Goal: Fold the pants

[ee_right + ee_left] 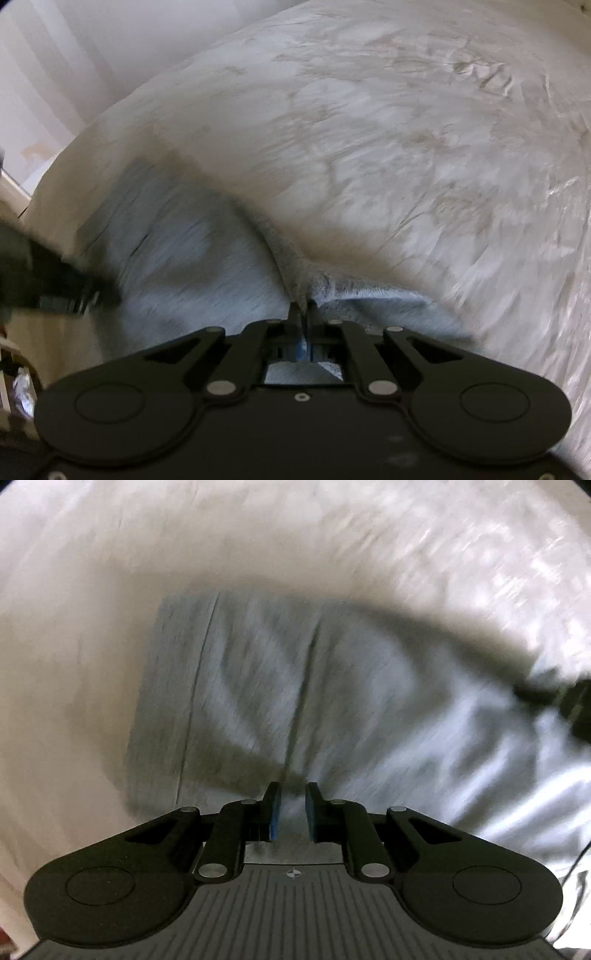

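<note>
Pants (280,686): pale blue-grey, spread across a white bed sheet (92,572); blurred in both views, long seams running away from the left wrist camera.
Pants, right wrist view (177,258): same light fabric, one raised ridge running up toward the right gripper's fingertips, a flap lying flat off to the right.
Folded edge (388,299): rests on the sheet just right of the right gripper, fuzzy rim showing.
Right gripper (303,308): fingers drawn together, almost no gap, pinching a ridge of the pants cloth between the blue pads; tilted steeply downward.
Left gripper (293,794): pointing straight down over the pants; fingers narrowly apart, blue pads visible, a thin slot between them. Cloth lies right at the tips, but whether any is clamped cannot be told through the blur.
Left gripper, from the right wrist (62,280): dark blurred shape at the left edge, over the pants.
Right gripper, from the left wrist (569,705): dark smear at the right edge, above the fabric.
Bed sheet, right wrist view (406,147): white, creased, shiny, filling the upper and right parts.
Wall (55,55): pale, beyond the bed's far left edge.
</note>
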{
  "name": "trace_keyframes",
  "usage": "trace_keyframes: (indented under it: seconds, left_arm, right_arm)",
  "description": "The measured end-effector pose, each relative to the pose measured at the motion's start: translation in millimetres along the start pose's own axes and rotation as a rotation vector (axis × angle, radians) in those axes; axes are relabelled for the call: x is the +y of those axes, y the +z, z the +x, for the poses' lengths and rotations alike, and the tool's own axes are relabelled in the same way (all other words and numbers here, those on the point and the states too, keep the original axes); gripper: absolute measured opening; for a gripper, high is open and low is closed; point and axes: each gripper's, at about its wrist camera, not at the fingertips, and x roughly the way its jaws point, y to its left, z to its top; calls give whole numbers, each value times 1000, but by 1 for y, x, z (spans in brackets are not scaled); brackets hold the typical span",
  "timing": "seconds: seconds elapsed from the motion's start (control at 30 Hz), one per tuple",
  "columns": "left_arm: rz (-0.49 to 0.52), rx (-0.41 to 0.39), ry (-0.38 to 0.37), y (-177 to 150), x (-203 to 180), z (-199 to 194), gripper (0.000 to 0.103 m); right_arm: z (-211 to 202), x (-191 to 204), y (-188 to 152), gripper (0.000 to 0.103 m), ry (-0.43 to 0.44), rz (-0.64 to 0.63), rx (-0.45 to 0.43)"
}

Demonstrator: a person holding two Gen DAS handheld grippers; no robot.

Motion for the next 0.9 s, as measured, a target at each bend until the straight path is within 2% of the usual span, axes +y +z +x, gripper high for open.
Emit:
trace_keyframes:
  seconds: [0.13,0.2,0.33,0.4,0.5,0.57,0.67,0.73,0.9]
  left_arm:
    - [12,-109,-55,32,-22,-19,16]
    - [11,-134,-70,51,-33,-17,16]
    - [49,-156,-72,63,-53,-1,16]
    - [67,-130,-60,64,-58,12,16]
    - [97,-79,-34,49,-57,40,16]
    - [147,-126,-29,37,-59,43,16]
    - [202,-142,-3,30,-64,40,16]
    - [183,-140,-9,30,-63,40,16]
    - [105,-124,-56,29,-48,32,16]
  right_arm:
    - [1,21,-22,4,-7,0,24]
    - [5,25,-29,5,-25,16,25]
    - [7,27,-33,5,-43,45,14]
    - [4,27,-33,6,-48,49,11]
    - [4,26,-32,17,-42,60,3]
    - [0,26,-31,24,-46,56,-6]
    - [4,25,-20,34,-35,35,-14]
    - [5,26,-13,38,-38,10,-27]
    - [5,17,1,38,-46,5,-51]
